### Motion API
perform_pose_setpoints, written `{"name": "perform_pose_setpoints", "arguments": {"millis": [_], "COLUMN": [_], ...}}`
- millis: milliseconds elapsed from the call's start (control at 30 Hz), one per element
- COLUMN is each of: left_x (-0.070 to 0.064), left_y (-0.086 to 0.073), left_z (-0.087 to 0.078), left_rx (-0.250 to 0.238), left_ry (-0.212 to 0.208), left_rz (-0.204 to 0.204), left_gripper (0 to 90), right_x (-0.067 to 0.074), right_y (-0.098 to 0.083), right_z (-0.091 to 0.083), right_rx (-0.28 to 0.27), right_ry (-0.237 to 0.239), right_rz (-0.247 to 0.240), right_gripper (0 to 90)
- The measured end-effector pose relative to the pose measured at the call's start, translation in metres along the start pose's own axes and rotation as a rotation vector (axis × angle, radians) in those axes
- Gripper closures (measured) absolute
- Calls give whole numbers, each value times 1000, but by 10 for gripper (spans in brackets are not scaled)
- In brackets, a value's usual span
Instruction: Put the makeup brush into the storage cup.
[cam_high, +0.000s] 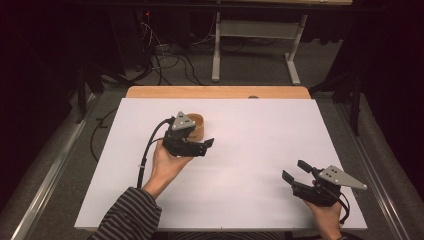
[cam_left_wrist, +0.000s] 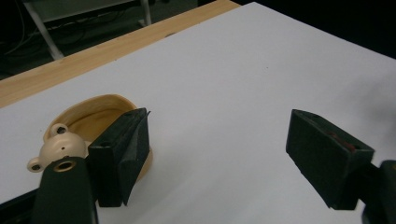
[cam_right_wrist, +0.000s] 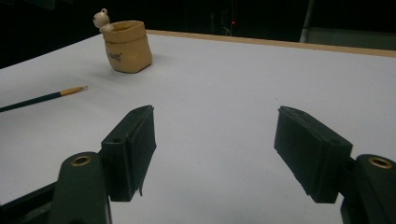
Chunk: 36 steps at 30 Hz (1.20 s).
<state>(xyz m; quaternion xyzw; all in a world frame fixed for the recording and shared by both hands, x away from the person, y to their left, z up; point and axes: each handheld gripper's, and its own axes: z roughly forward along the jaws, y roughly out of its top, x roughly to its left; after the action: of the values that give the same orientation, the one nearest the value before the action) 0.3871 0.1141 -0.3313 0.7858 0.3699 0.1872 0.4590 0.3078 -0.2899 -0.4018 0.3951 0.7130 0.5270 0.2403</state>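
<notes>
Left gripper (cam_high: 207, 144) open and empty, 1 jaw just beside the cup (cam_high: 196, 125) standing at table (cam_high: 250, 150) far-left; right gripper (cam_high: 295, 170) open, empty, well apart near-right.

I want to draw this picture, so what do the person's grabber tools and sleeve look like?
Both are black. The left gripper and right gripper each carry a grey three-cornered plate on top, with blocky flat fingers. A black cable trails from the left one. Brass-coloured rings sit near the fingers. The sleeve is dark with thin stripes.
</notes>
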Motion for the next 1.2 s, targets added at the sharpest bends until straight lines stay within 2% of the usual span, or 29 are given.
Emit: {"name": "perform_pose_setpoints", "arguments": {"millis": [167, 267, 600, 1033, 1200], "left_x": [-2, -2, -4, -4, -3], "left_y": [3, 3, 9, 15, 16], "left_z": [-4, -4, -6, -6, -6], "left_rx": [21, 51, 121, 226, 241], "left_ry": [18, 26, 43, 43, 40], "left_rz": [37, 36, 76, 95, 96], "left_gripper": [250, 253, 257, 258, 257], "right_x": [0, 1, 1, 1, 1], "right_y": [0, 0, 0, 0, 0], "right_z": [1, 1, 3, 3, 3], "right_rx": [1, 1, 2, 3, 5], "right_ry": [2, -1, -9, -5, -6], "right_rz": [-5, -3, -5, -5, -11], "right_gripper": [311, 311, 311, 311, 311]}}
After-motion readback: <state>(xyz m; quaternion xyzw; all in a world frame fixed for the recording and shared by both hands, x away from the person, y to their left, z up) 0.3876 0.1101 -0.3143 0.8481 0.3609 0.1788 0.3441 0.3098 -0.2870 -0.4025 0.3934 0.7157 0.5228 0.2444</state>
